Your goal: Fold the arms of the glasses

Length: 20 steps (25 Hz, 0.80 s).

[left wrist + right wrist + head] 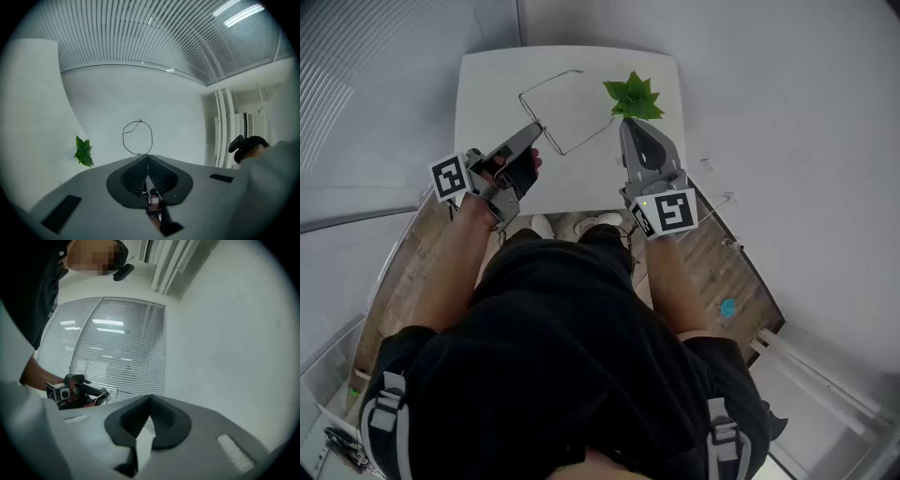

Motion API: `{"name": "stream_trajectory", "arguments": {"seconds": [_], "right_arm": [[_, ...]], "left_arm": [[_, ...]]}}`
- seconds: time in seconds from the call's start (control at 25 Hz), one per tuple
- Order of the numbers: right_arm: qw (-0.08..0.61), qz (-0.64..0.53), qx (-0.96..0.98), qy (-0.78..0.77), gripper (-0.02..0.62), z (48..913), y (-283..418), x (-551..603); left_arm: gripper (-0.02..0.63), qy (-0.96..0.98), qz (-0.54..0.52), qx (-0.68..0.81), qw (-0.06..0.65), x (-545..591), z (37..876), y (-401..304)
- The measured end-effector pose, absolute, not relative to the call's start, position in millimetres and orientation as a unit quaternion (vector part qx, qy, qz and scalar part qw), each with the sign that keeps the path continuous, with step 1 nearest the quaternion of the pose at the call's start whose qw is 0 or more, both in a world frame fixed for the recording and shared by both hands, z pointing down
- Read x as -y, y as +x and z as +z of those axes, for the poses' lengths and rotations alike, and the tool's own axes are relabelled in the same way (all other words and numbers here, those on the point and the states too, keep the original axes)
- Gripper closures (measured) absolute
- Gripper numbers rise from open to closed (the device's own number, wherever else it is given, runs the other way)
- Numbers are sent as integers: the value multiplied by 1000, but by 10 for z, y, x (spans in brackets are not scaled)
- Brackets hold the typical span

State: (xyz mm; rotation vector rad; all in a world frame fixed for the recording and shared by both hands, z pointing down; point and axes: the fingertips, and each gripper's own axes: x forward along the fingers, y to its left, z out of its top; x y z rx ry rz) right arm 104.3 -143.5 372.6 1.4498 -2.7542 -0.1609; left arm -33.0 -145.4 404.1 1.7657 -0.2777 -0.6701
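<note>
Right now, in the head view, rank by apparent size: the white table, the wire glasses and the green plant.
Largest: white square table.
Middle: thin wire-frame glasses, a wide outline but mostly empty space.
Smallest: green leafy plant.

Glasses (565, 152) left of plant (634, 97), on table (487, 94)

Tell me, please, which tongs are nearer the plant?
Right. The right tongs end right by the plant; the left tongs are farther off to its left, shut on the glasses.
</note>
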Motion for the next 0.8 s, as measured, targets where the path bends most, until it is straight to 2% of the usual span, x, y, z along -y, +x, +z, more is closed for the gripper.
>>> {"name": "stream_trajectory", "arguments": {"seconds": [0.8], "right_arm": [[59, -44, 885, 459, 583, 4048, 1080, 1387]], "left_arm": [[595, 745, -293, 131, 585, 1370, 4147, -306]]}}
